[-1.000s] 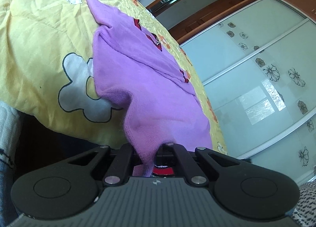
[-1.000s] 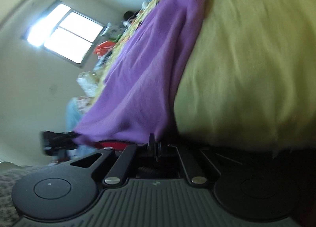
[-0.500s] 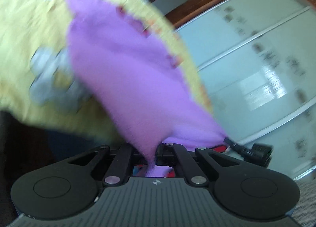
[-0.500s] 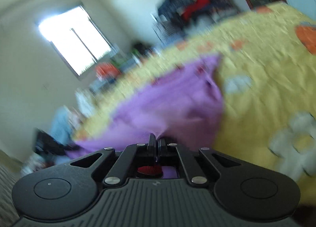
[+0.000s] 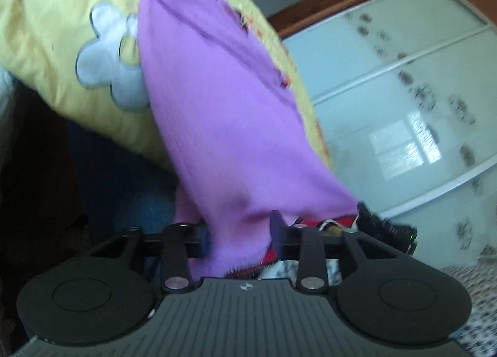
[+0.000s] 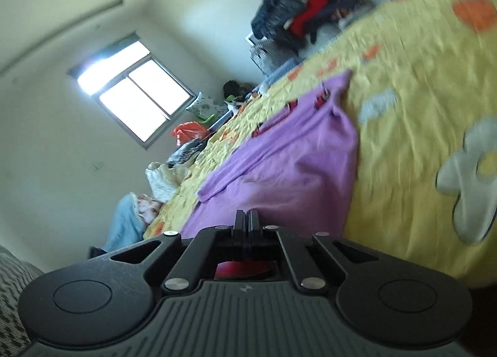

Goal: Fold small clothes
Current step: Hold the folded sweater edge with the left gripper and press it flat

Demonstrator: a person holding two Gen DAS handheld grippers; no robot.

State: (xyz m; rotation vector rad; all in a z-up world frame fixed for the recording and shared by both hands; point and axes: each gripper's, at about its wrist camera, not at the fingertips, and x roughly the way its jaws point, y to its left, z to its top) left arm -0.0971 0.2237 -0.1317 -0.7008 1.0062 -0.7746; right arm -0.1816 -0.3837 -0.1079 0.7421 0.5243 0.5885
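On the yellow bed (image 6: 413, 115), a soft, light purple top (image 5: 217, 108), best held by its hem; left jaws apart around it, right jaws clamped on it.

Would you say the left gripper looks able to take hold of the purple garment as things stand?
Probably yes: the purple garment's near edge hangs between the jaws of the left gripper, which stand apart, with nothing else in the gap. Closing should catch it.

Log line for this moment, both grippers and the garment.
left gripper: open, cloth between fingers | right gripper: shut on purple garment | garment lies on yellow quilt
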